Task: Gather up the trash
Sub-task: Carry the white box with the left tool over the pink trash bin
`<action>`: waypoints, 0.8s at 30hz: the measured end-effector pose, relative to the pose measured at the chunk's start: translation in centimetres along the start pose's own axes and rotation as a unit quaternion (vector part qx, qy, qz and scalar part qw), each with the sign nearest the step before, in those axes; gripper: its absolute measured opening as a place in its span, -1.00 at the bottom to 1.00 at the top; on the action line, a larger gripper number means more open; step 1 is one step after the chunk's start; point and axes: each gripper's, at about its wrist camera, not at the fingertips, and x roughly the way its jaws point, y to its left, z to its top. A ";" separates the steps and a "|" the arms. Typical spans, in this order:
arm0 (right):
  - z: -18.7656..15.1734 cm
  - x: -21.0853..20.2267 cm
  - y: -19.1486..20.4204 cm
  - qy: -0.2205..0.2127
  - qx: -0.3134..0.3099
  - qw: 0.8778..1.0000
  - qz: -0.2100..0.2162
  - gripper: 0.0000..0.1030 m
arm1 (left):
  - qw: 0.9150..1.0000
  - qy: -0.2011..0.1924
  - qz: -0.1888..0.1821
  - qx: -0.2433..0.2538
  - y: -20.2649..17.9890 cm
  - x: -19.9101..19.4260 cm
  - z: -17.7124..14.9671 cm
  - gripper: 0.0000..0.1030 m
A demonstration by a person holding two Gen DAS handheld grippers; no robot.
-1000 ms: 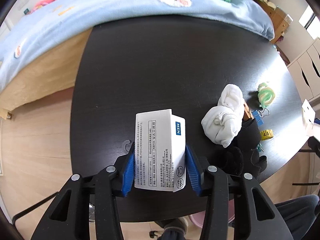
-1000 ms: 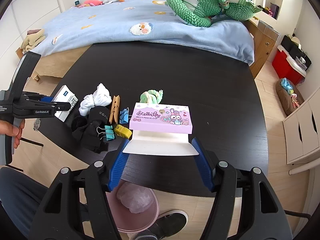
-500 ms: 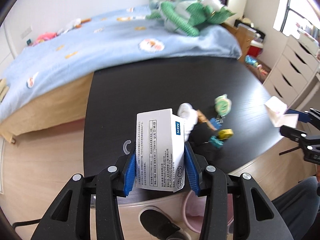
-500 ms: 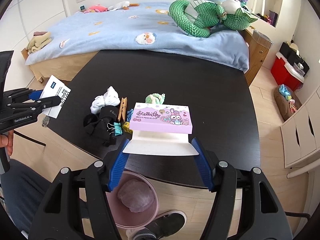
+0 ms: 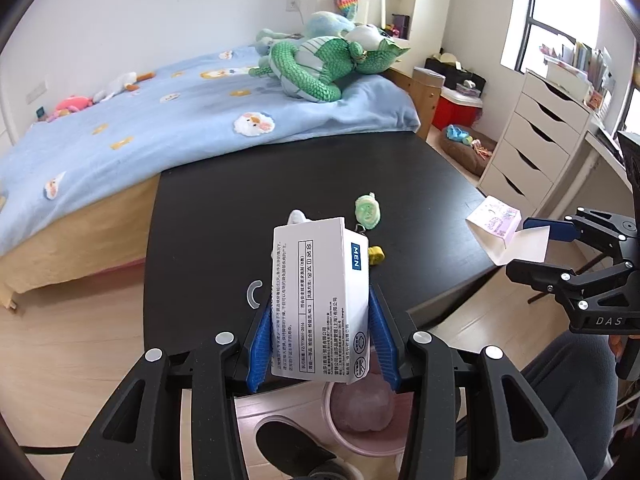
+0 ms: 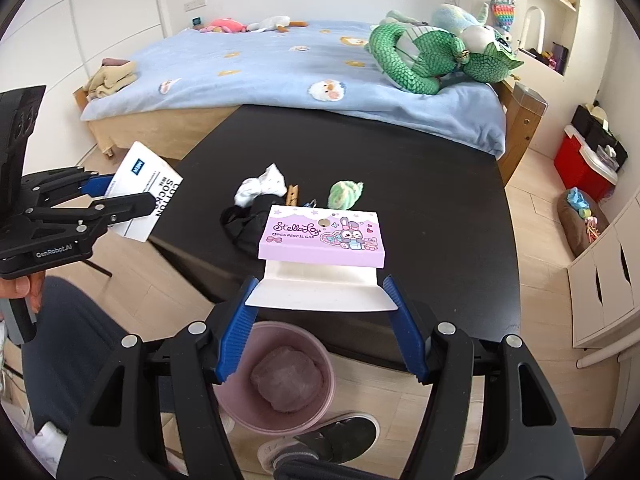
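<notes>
While I hover both over the bin [image 6: 276, 372]:
Left tongs [image 5: 320, 344]: clenched on white box [image 5: 320, 300], light, crushable.
Right tongs [image 6: 320, 320]: gripping pink box [image 6: 322, 236] by its flap.

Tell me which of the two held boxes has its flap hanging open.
The pink pencil-cap box in the right gripper: its white flap is folded out. The white sock box in the left gripper looks closed.

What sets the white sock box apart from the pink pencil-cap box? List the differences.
The white sock box is plain with dense black print; the pink pencil-cap box has cartoon art. The sock box stands tall in the left gripper; the pencil-cap box lies wide and flat in the right gripper. Both are gripped over the pink bin.
</notes>
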 end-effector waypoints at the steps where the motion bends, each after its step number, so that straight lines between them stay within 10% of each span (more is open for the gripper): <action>1: -0.4 -0.2 0.3 0.001 -0.002 1.000 0.003 0.23 | 1.000 0.000 -0.001 0.002 -0.2 -0.1 -0.3 -0.16; 24: -4.5 0.0 4.0 0.040 -0.017 0.997 0.071 0.23 | 1.000 -0.015 -0.025 0.007 -1.0 -3.2 -3.5 -0.16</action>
